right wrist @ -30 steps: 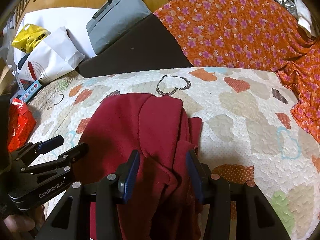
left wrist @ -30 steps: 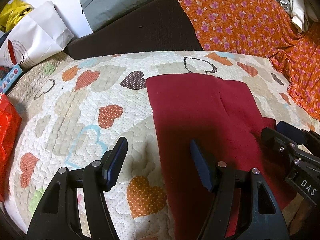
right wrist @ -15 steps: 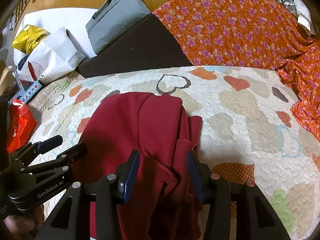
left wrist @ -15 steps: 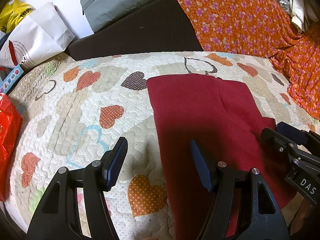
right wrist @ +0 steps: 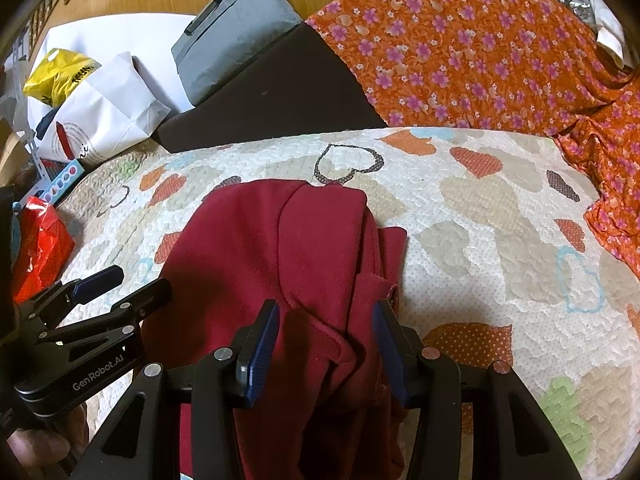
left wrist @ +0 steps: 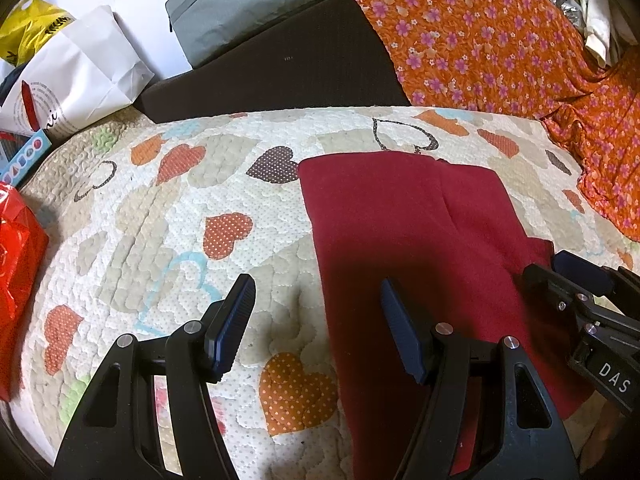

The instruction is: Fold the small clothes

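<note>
A dark red garment (left wrist: 400, 232) lies partly folded on the heart-patterned quilt (left wrist: 180, 220). My left gripper (left wrist: 316, 300) hangs open just above the garment's left edge, one finger over the quilt and the other over the red cloth. In the right wrist view the garment (right wrist: 280, 248) has a bunched fold near its right side. There my right gripper (right wrist: 326, 320) stands open with that fold between its fingers, and the pads do not press on it. Each gripper shows in the other's view: the right gripper (left wrist: 554, 266) and the left gripper (right wrist: 134, 282).
A dark wedge cushion (left wrist: 280, 64) and a grey case (left wrist: 248, 4) stand behind the quilt. Orange floral cloth (left wrist: 500, 48) covers the back right. At the left are a white paper bag (left wrist: 80, 80), a yellow bag (left wrist: 28, 28) and a red plastic bag (left wrist: 16, 260).
</note>
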`<state>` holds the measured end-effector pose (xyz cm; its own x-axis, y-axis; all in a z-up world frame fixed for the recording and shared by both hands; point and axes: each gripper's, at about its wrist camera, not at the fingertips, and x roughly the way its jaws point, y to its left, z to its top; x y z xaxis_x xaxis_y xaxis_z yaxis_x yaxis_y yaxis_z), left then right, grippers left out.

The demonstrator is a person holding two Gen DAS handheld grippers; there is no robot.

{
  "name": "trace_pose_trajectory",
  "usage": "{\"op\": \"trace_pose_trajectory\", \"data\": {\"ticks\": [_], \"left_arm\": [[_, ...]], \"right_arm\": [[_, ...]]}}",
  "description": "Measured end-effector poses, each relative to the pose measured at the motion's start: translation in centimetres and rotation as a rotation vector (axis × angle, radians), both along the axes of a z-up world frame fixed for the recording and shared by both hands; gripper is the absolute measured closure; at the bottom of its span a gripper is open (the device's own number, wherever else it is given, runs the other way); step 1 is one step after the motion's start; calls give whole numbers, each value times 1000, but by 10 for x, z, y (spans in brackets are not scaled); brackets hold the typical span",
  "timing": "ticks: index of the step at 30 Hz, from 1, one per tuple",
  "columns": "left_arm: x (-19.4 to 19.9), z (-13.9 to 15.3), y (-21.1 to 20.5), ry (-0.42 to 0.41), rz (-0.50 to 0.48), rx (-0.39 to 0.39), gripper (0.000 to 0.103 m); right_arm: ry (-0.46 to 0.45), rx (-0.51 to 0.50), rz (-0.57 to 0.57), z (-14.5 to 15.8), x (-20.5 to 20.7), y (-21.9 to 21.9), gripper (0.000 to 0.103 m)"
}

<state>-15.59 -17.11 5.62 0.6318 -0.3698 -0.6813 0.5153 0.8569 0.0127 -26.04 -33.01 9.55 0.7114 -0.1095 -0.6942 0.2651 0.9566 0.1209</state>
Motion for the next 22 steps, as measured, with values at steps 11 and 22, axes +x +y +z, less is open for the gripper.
{"op": "trace_pose_trajectory", "data": {"ticks": [11,22], "left_arm": [[0,0,-1,-15,-6,6,38],[-2,1,1,4,0,-12,38]], "right_arm": [[14,-5,15,-2,2,4,56],[26,-8,20,-2,2,6,56]]}}
